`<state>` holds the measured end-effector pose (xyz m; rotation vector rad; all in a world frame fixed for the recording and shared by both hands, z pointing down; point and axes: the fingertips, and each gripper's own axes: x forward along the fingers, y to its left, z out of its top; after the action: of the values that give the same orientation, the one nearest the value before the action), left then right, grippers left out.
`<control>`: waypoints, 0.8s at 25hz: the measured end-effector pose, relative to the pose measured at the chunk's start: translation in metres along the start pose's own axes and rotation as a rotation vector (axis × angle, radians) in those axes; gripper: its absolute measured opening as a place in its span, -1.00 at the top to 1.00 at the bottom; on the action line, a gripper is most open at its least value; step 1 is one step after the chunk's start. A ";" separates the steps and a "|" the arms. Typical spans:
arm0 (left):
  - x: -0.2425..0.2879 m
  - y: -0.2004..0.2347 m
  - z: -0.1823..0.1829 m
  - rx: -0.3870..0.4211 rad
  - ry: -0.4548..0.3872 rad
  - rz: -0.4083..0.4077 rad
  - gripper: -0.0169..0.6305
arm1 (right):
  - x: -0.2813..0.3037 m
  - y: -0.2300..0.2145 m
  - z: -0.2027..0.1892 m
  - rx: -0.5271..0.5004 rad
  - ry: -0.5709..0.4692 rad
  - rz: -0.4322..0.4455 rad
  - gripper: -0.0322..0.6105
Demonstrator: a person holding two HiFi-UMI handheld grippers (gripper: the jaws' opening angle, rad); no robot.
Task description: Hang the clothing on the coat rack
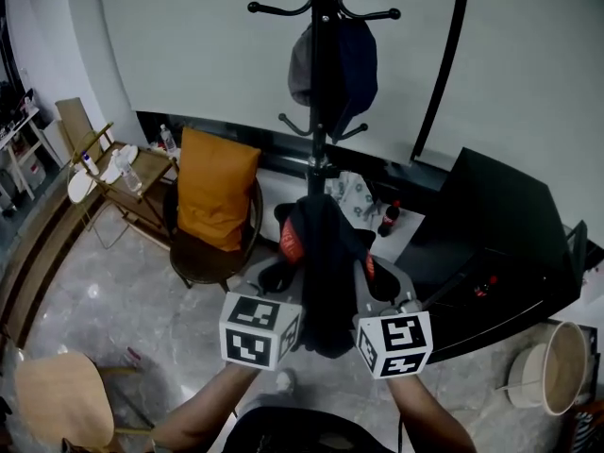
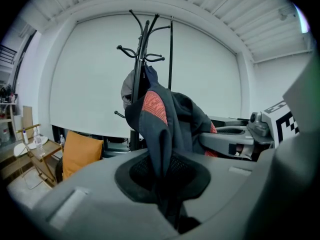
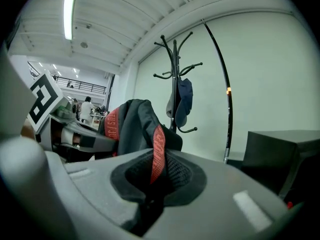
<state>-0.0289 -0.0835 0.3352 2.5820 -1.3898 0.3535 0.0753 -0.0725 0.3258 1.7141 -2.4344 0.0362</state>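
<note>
A pale blank wall [image 1: 170, 45] fills 12 o'clock, a curved black pole [image 1: 445, 64] crossing it at 1. On the grey marbled floor [image 1: 85, 291], a round chair [image 1: 203, 264] with an orange cushion [image 1: 215, 192] stands at 10, a wooden side table [image 1: 149, 170] (bottles on it) beyond, a pale wooden seat [image 1: 58, 394] at 7, a black desk [image 1: 500, 234] at 3, a round bin [image 1: 557, 366] at 4. A strip light [image 3: 68, 11] glows on the ribbed ceiling [image 3: 125, 14].

— How many grippers?
— Two: the left gripper [image 1: 271, 276] and the right gripper [image 1: 382, 283]. One jacket [image 1: 326, 253] too.
— And far off?
— One coat rack [image 1: 326, 8] and one cap [image 1: 335, 64].
— Chairs?
— Two. One round chair [image 1: 193, 272] far left, one wooden chair [image 1: 61, 394] near left. Also one orange cushion [image 1: 217, 192], and one basket [image 1: 557, 366] on the right.
</note>
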 end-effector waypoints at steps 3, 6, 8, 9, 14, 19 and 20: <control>0.012 0.013 0.005 0.009 -0.005 -0.024 0.84 | 0.015 -0.004 0.002 0.005 0.003 -0.032 0.80; 0.025 0.025 0.011 0.013 -0.010 -0.040 0.84 | 0.030 -0.008 0.004 0.007 0.004 -0.057 0.80; 0.032 0.033 0.015 0.017 -0.013 -0.049 0.84 | 0.039 -0.012 0.006 0.010 0.002 -0.072 0.80; 0.036 0.036 0.016 0.019 -0.013 -0.054 0.84 | 0.044 -0.013 0.006 0.011 0.001 -0.079 0.80; 0.053 0.052 0.023 0.028 -0.015 -0.086 0.84 | 0.064 -0.019 0.009 0.025 -0.004 -0.115 0.80; 0.072 0.062 0.028 0.043 -0.016 -0.124 0.84 | 0.080 -0.029 0.009 0.034 -0.005 -0.167 0.80; 0.076 0.063 0.029 0.047 -0.016 -0.132 0.84 | 0.082 -0.031 0.009 0.036 -0.005 -0.178 0.80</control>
<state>-0.0374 -0.1860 0.3329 2.7025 -1.2218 0.3493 0.0761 -0.1610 0.3268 1.9407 -2.2881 0.0538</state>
